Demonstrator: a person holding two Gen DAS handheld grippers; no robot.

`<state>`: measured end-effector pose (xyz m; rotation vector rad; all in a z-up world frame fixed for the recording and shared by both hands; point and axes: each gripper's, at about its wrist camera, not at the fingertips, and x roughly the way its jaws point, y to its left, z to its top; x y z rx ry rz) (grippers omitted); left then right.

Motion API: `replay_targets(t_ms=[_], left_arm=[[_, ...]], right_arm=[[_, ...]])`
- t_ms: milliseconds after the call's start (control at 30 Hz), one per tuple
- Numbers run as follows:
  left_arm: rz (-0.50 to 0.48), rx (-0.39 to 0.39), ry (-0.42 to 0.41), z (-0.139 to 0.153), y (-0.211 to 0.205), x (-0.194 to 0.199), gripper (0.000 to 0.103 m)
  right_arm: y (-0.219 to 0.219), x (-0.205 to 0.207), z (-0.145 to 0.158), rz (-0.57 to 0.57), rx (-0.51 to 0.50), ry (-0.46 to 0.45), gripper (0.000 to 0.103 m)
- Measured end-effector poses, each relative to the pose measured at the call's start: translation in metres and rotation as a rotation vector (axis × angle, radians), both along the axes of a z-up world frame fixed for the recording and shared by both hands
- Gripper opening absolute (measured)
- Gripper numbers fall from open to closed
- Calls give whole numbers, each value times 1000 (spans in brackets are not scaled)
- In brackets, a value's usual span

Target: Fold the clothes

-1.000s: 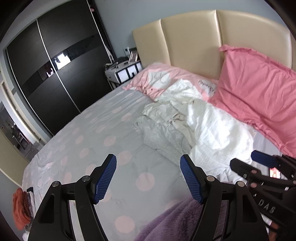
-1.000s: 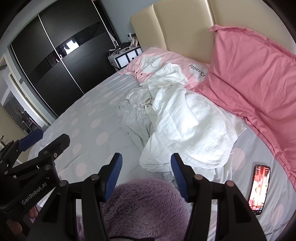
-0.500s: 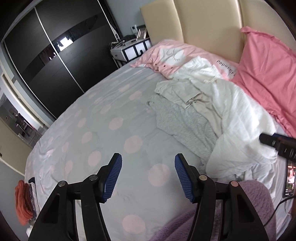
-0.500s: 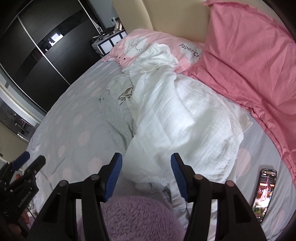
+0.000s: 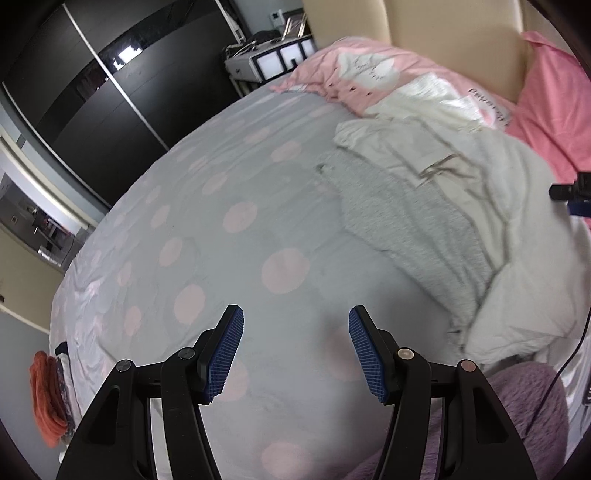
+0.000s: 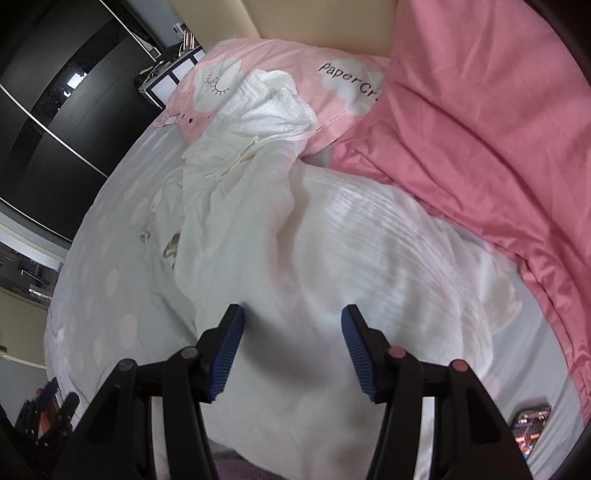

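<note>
Right gripper [image 6: 291,350]: jaws spread wide, nothing between them, hanging directly over the near end of the white garment [image 6: 369,266]. Left gripper [image 5: 295,350]: same wide spread, empty, over bare polka-dot sheet [image 5: 207,229]. A purple fuzzy item [image 5: 517,413] shows at the near edge of the bed; can't tell what it is.

Key relation: the clothes lie ahead and to the right of the left gripper, straight ahead under the right one, so the right is nearer. The heap's long axis runs from the near edge up toward the headboard [image 6: 332,26].

Count, near to far: one big white garment, one grey garment [image 5: 406,229] partly under it on the left side, one cream piece with drawstrings [image 5: 406,155], one ribbed white piece [image 6: 266,103] resting on the printed pillow [image 6: 295,62]. All crumpled, none folded flat; there may be more underneath. One phone [image 6: 532,424] at the bed's right edge, one pink duvet [image 6: 480,129] beyond it.
</note>
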<state>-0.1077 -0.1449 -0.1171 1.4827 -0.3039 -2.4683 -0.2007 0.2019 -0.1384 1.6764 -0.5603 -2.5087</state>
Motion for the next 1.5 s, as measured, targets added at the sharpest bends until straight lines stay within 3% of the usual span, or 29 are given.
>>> replay_targets(t_ms=[67, 100, 133, 267, 400, 733, 967, 1067, 1167, 1267, 1367, 1500], left_arm=[[20, 0, -3, -1, -11, 0, 61], [31, 2, -1, -1, -17, 1, 61], [42, 4, 0, 0, -23, 2, 61], [79, 17, 21, 6, -46, 13, 61], [93, 5, 50, 16, -72, 31, 61], [165, 12, 182, 30, -174, 71, 61], [265, 241, 241, 2, -249, 111, 61], [277, 347, 252, -4, -275, 126, 61], [323, 424, 313, -1, -299, 144, 61], [366, 439, 352, 0, -311, 155, 61], [378, 404, 372, 0, -318, 161, 61], [408, 436, 372, -5, -331, 168, 61]], right_arm=[[-4, -7, 1, 5, 17, 5, 50], [-7, -9, 3, 8, 31, 11, 44], [-10, -11, 5, 11, 46, 17, 27], [-21, -18, 14, 23, 105, 40, 10], [-32, -19, 30, 30, 161, 73, 7], [-114, 19, 132, 123, 253, 234, 6], [-238, 57, 185, 303, 278, 298, 6], [-305, 77, 187, 415, 272, 307, 6], [-377, 105, 184, 557, 263, 325, 6], [-442, 137, 175, 708, 212, 330, 6], [-487, 152, 155, 781, 185, 269, 9], [-511, 147, 109, 799, 170, 82, 12]])
